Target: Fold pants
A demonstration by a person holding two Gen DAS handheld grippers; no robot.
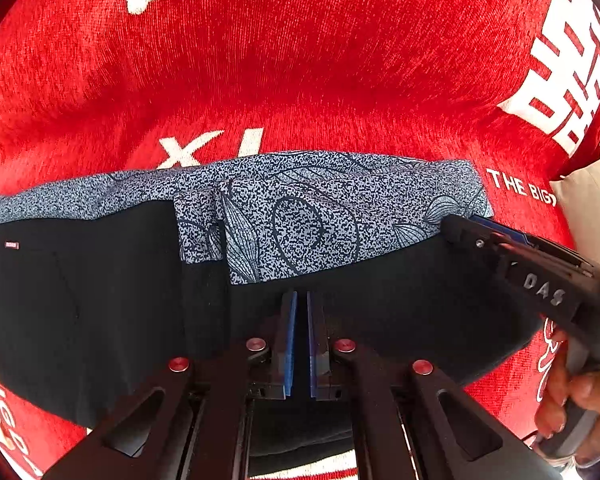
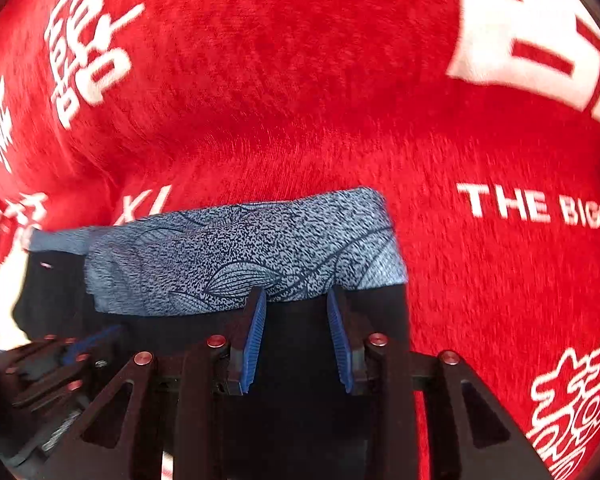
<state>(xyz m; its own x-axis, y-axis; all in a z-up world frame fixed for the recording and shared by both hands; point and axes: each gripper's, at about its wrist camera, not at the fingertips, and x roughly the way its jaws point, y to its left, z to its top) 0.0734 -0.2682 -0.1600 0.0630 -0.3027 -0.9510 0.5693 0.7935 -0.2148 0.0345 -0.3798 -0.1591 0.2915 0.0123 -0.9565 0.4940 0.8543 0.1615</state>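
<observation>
Black pants [image 1: 100, 300] lie flat on the red cloth, with a blue-grey patterned part [image 1: 300, 216] folded along their far edge. My left gripper [image 1: 302, 294] points down over the black fabric just short of the patterned band. Its blue pads are shut, and I see no cloth gripped between them. My right gripper [image 2: 296, 300] stands open above the black fabric [image 2: 376, 320], its fingertips at the near edge of the patterned band [image 2: 240, 256] close to the pants' right end. From the left wrist view, the right gripper [image 1: 458, 224] reaches in from the right.
The red cloth [image 1: 300, 80] with white lettering covers the whole surface around the pants [image 2: 300, 100]. A person's hand [image 1: 572, 392] grips the right tool's handle. A beige surface [image 1: 580, 208] shows at the right edge. My left gripper [image 2: 80, 348] is blurred at lower left.
</observation>
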